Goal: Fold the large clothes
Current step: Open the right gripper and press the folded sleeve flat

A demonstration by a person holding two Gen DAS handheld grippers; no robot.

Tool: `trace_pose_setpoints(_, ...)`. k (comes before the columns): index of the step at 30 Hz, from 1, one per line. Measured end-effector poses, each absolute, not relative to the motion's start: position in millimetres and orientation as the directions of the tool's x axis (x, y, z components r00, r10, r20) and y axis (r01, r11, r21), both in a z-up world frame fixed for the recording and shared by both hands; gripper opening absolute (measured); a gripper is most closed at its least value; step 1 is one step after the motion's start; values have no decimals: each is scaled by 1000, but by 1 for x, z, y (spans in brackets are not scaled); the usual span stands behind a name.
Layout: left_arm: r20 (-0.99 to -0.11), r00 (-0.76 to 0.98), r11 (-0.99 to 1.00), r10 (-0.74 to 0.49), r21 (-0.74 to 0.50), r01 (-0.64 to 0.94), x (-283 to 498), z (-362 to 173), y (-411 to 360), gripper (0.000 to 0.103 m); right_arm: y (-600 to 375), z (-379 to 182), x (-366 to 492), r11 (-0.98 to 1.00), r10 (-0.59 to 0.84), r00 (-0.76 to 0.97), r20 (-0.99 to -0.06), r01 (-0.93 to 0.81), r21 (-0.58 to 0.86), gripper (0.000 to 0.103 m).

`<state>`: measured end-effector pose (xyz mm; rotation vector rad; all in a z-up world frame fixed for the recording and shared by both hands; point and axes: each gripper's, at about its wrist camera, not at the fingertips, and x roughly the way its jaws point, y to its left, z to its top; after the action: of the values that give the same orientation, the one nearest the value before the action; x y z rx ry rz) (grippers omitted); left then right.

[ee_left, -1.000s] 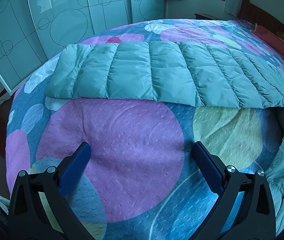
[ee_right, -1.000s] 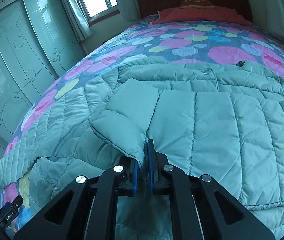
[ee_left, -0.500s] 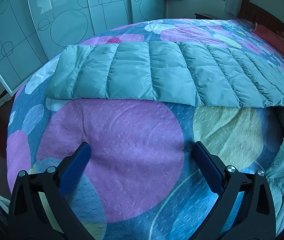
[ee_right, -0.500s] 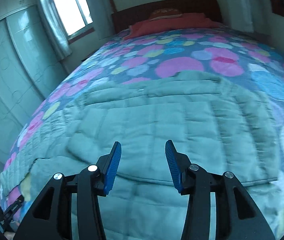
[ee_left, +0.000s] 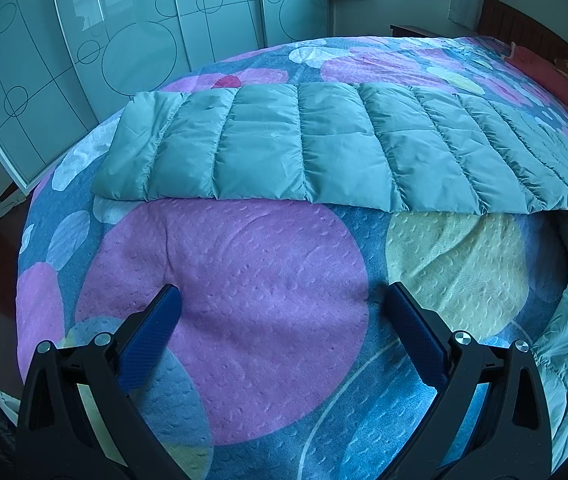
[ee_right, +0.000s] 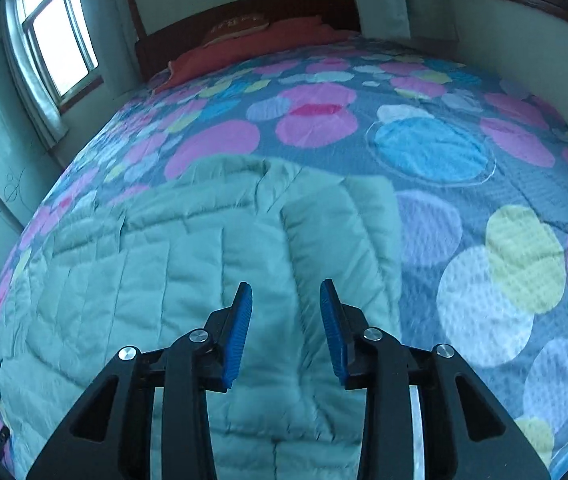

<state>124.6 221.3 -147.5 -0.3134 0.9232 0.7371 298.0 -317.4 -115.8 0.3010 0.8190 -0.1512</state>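
A pale green quilted down jacket lies spread on the bed. In the left wrist view its long sleeve [ee_left: 303,148] stretches flat across the bedspread, ahead of my left gripper [ee_left: 280,300], which is wide open and empty above the purple circle. In the right wrist view the jacket body [ee_right: 156,280] lies flat with a folded part [ee_right: 335,224] on its right side. My right gripper [ee_right: 285,296] is open and empty just above the jacket.
The bedspread [ee_right: 423,152] has coloured circles. A red pillow [ee_right: 252,40] and wooden headboard [ee_right: 284,4] are at the far end. Frosted wardrobe doors [ee_left: 132,32] stand beyond the bed's foot. A window [ee_right: 60,44] is at left.
My right gripper opened and let go of the jacket fold it held, then swung right over the jacket. The left gripper has stayed still and open.
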Motion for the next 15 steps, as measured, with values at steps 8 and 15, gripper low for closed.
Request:
trace_pose_setpoints(8,-811,386,717,440,58,-694,124,-147,220,101,-345,-138,339,943,-23,584,-812,281,176,38)
trace_pose_setpoints(15,-810,382,717,445,67,-694,125,-148,221,101,-346,-149,364,948,-40,566,-823,282,148,58)
